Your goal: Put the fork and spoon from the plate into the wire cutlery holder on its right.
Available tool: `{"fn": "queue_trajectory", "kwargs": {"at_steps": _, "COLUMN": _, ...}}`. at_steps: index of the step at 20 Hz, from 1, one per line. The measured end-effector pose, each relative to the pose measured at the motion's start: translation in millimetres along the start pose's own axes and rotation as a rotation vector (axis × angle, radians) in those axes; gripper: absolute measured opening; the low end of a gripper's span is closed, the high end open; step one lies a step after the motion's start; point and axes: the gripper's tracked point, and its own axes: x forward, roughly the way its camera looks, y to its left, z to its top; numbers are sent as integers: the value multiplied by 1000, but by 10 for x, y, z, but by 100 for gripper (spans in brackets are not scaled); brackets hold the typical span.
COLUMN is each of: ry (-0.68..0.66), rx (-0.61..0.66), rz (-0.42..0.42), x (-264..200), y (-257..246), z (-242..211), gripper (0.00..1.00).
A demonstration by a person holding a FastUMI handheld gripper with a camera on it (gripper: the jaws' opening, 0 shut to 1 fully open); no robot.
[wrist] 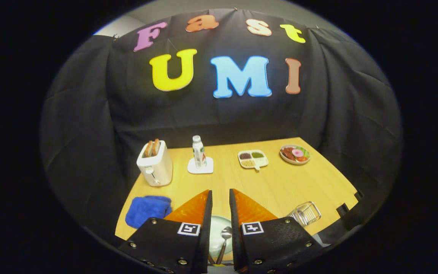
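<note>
I see the tool (221, 196) hanging above the near edge of the wooden tabletop (280, 182), its two fingers parted by a narrow gap and pinching nothing. Taking the plate (216, 232) as my landmark: it lies directly under the tool, showing through the gap between the fingers. A spoon (224, 239) rests on the plate, bowl pointing away from me, handle running back toward me; I cannot make out the fork for certain. The wire cutlery holder (305, 214) stands to the right of the plate, just beyond the right finger. A blue cloth (147, 210) lies left of the plate. Far beyond the plate stand a white toaster (155, 164) with bread in it, a bottle (198, 151) on a white coaster, a divided snack tray (253, 159) and a dish of food (295, 154).
</note>
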Motion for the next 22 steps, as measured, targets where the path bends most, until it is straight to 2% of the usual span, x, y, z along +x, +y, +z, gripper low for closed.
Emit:
{"fn": "queue_trajectory", "kwargs": {"at_steps": 6, "ry": 266, "rx": 29, "rz": -72, "x": 274, "y": -54, "z": -999, "gripper": 26}}
{"fn": "queue_trajectory", "kwargs": {"at_steps": 11, "ry": 444, "rx": 31, "rz": -97, "x": 430, "y": -41, "z": -1662, "gripper": 26}}
{"fn": "queue_trajectory", "kwargs": {"at_steps": 22, "ry": 646, "rx": 22, "rz": -87, "x": 627, "y": 19, "z": -2377, "gripper": 26}}
